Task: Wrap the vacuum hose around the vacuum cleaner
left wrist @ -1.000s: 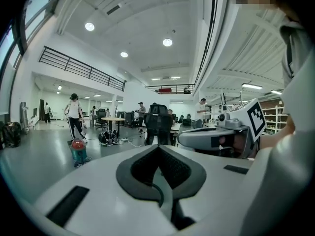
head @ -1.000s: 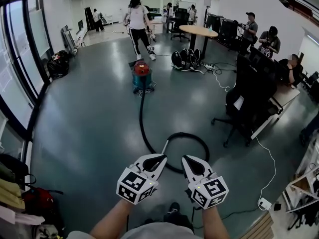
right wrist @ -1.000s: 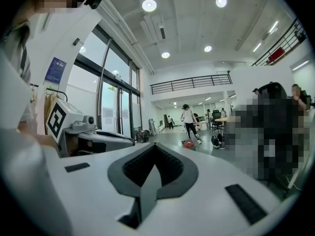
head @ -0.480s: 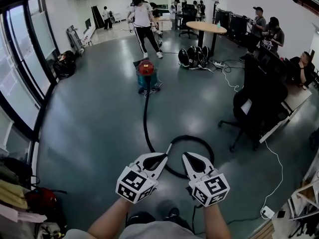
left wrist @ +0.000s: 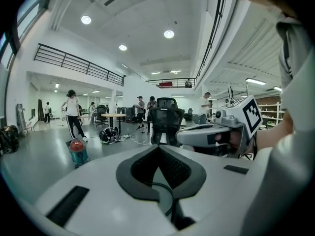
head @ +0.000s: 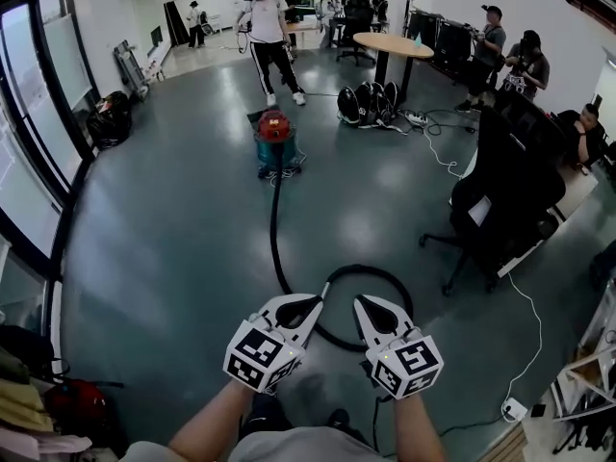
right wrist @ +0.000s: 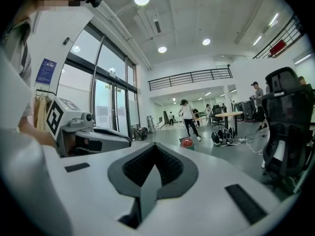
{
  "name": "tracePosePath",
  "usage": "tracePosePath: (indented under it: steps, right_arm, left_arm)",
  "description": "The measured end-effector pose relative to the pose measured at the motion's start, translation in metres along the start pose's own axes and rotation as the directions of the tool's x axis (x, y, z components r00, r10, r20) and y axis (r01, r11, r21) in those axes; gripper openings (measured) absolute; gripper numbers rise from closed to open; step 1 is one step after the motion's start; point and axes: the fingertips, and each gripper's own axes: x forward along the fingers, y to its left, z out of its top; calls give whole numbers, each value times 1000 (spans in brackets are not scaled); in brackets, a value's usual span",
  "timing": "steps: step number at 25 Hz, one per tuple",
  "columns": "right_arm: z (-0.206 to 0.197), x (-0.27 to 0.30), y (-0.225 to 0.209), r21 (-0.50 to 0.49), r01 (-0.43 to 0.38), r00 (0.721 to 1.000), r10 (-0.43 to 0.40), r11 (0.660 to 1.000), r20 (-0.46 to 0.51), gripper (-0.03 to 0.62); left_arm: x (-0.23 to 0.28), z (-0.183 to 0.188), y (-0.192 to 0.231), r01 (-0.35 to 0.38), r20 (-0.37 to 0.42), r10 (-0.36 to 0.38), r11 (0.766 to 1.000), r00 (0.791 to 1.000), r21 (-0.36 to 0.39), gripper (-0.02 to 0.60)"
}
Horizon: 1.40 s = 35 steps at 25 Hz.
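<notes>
The vacuum cleaner (head: 274,141), a teal drum with a red top, stands on the grey floor some way ahead. Its black hose (head: 272,229) runs from it toward me and ends in a loop (head: 397,292) just beyond the grippers. My left gripper (head: 318,304) and right gripper (head: 359,304) are held side by side above the floor, both shut with nothing between the jaws. Neither touches the hose. In the left gripper view the vacuum cleaner (left wrist: 77,151) is far off at the left. It is small and central in the right gripper view (right wrist: 186,142).
A black office chair (head: 500,200) stands at the right beside a desk. A white cable (head: 525,325) trails over the floor there. Beyond the vacuum a person (head: 265,37) walks near a round table (head: 390,46) and dark helmets (head: 366,104). Bags (head: 77,402) lie by the left windows.
The whole view has shifted as I move over the floor. Both grippers keep their places side by side in front of me, still shut.
</notes>
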Motion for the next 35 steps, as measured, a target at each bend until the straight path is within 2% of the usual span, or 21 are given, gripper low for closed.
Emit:
tracePosePath:
  steps: [7,14,17,21,28,35]
  right_arm:
    - [1,87,24,-4,107,993,-107,994,-42,2]
    - [15,129,36,-37,212,975,-214,976,-60,2]
    - [13,129,23,-47,248,966,-251,968,-68,3]
    - [16,127,10,-59,253,965,-256,966,-59,2]
    - [29,110,-31,-68,198,979,-200,978,-31,2]
    - [29,108,-49,-71,145,989,-146,987,-12,2]
  left_arm:
    - [-12,-4,96,114,9,-114,993,993,-9,6]
    - [-15,-4,148,203,25,-203,979,979,-13,6]
    - [0,-6,149,233,25,-232,972,972,-21,6]
    - [14,-6,144,240,30,-239,970,971,-27,6]
    - [47,4,114,200,30,-200,979,979,-21,6]
    - [58,4,98,154,15,-154,988,988,-6,6]
